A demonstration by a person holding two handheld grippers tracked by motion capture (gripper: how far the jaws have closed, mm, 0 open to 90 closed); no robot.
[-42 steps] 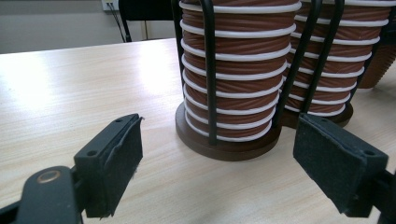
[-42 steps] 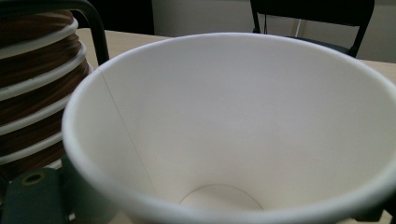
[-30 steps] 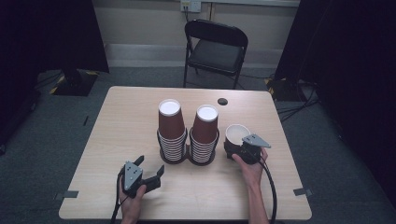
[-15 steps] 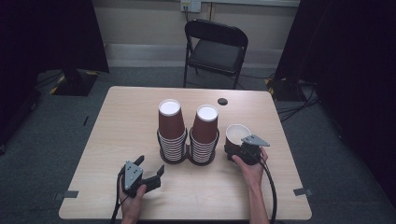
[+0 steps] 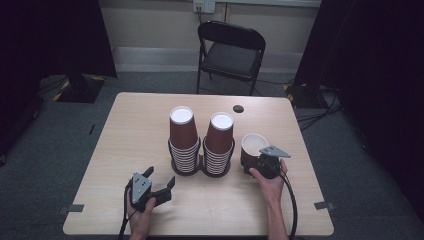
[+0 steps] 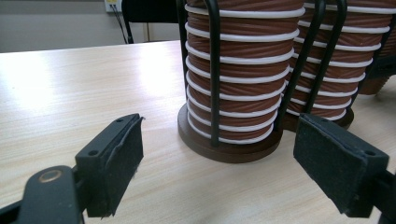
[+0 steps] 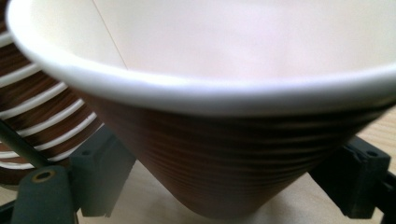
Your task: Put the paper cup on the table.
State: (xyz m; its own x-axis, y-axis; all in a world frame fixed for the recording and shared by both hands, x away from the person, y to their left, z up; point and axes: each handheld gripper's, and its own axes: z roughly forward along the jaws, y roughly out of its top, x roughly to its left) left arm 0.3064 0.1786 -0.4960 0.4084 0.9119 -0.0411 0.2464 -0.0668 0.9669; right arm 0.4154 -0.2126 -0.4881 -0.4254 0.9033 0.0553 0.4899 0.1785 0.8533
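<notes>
While the left gripper [image 5: 159, 186] is held wide open and empty near the tabletop's [image 5: 140, 125] front edge, a brown paper cup [image 5: 251, 149] is clasped by the right gripper [image 5: 256, 161] toward the right edge, beside two racked cup stacks [image 5: 202, 137].

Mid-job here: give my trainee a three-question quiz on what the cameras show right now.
1. True or false: the right gripper has its fingers on either side of a single paper cup.
2. How many cup stacks stand in the black wire holder?
A) one B) two C) three
3. In what state is the left gripper, and is anything between its fingers?

Key
1. True: the cup sits mouth up between the fingers, to the right of the stacks.
2. B: two stacks, side by side.
3. Open, with nothing between the fingers; it points toward the holder's base, apart from it.
</notes>
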